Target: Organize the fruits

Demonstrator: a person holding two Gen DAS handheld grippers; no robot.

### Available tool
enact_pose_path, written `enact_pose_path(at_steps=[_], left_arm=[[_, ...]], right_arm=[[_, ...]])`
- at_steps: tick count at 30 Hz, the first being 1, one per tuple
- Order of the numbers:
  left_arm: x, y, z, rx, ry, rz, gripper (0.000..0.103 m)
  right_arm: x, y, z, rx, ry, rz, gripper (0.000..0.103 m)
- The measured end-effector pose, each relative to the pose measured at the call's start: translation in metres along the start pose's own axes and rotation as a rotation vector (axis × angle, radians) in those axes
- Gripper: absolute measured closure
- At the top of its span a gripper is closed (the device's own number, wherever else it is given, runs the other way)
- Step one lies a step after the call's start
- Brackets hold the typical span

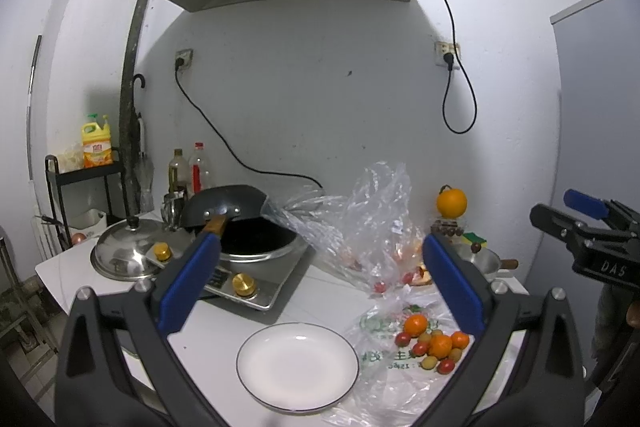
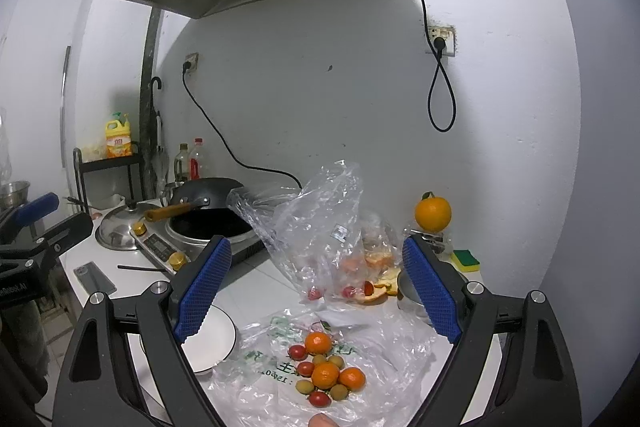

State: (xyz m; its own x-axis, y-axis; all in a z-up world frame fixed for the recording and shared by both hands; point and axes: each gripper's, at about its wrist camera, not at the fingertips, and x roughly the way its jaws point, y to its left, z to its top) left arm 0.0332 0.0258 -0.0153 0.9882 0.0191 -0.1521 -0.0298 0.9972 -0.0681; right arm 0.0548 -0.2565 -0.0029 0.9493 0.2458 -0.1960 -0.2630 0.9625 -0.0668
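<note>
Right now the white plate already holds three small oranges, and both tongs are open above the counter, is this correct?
Not quite: the white plate holds nothing. The three small oranges lie on the plastic bag beside it, as the left wrist view shows. Both tongs, left and right, are open.

Plate (image 1: 298, 367): white, thin dark rim. Tangerines (image 2: 325, 375): orange. Cherry tomatoes (image 2: 319, 399): red. Tool pads (image 2: 205, 291): blue, ribbed. Worktop (image 1: 224, 331): white.
</note>
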Motion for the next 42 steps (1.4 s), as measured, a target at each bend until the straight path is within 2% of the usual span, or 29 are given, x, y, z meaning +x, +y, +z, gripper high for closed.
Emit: enact_pose_path(at_steps=[34, 42], left_arm=[[0.001, 0.001, 0.001, -0.007, -0.009, 0.003, 0.001], [0.011, -0.006, -0.001, 0.006, 0.01, -0.007, 0.001]], right_arm=[[0.006, 0.001, -0.003, -0.002, 0.009, 0.012, 0.013], [0.007, -0.008, -0.006, 0.001, 0.008, 0.012, 0.013]])
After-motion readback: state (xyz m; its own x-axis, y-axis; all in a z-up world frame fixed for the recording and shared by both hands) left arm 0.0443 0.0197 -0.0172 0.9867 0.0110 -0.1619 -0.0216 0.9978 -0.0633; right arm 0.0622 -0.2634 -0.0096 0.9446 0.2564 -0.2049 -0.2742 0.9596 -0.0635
